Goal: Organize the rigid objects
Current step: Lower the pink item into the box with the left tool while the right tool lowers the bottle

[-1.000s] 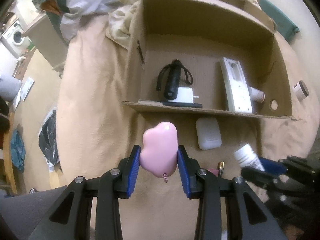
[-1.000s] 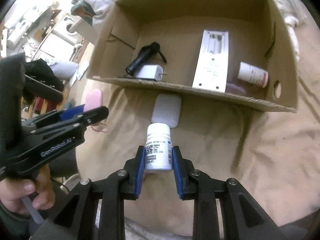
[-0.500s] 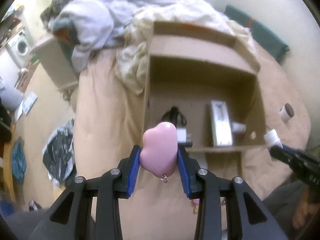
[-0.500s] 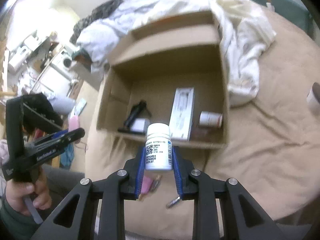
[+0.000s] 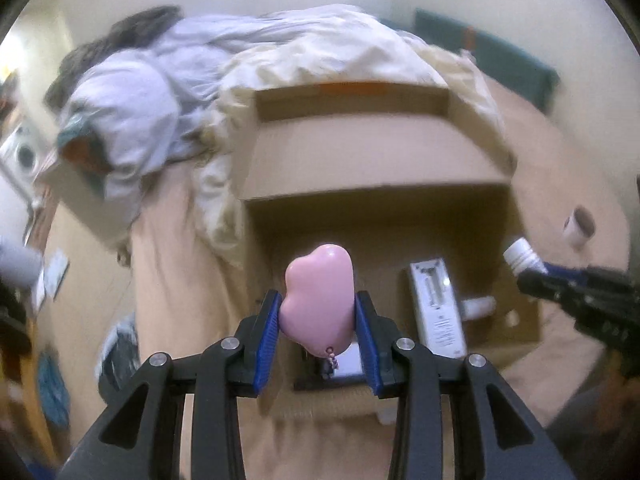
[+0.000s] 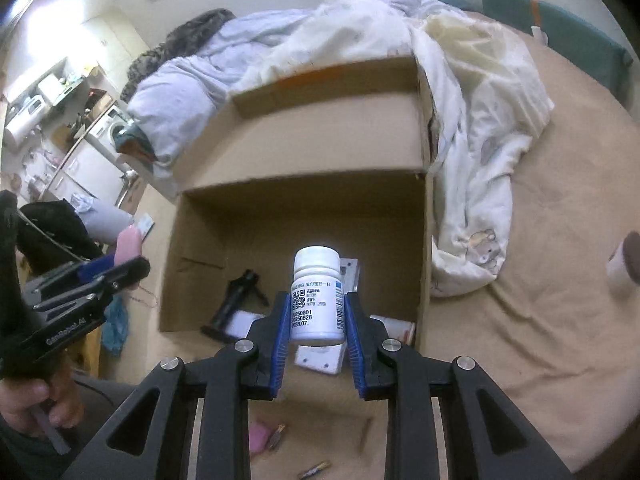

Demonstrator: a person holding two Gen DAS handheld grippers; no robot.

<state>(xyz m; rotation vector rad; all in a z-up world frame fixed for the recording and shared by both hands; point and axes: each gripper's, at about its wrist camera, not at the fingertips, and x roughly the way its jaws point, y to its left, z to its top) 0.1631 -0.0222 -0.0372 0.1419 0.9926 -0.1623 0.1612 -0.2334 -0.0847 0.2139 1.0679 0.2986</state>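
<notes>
Change: both hand-held grippers raised above the cardboard box [image 6: 304, 148] since a second ago.
Left hand-held gripper [image 5: 317, 320]: clamps pink case [image 5: 318, 300], lobed end forward.
Right hand-held gripper [image 6: 318, 314]: clamps white bottle [image 6: 318, 296], upright, cap up.

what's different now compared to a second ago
Both grippers rose and pulled back from the cardboard box, carrying their loads: left gripper still clamps the pink cloud-shaped object, right gripper the white pill bottle. Box contents stayed put.

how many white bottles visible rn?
2: one white pill bottle clamped in the right gripper above the cardboard box, one lying on its side in the box's right corner. Others may be hidden.
</notes>
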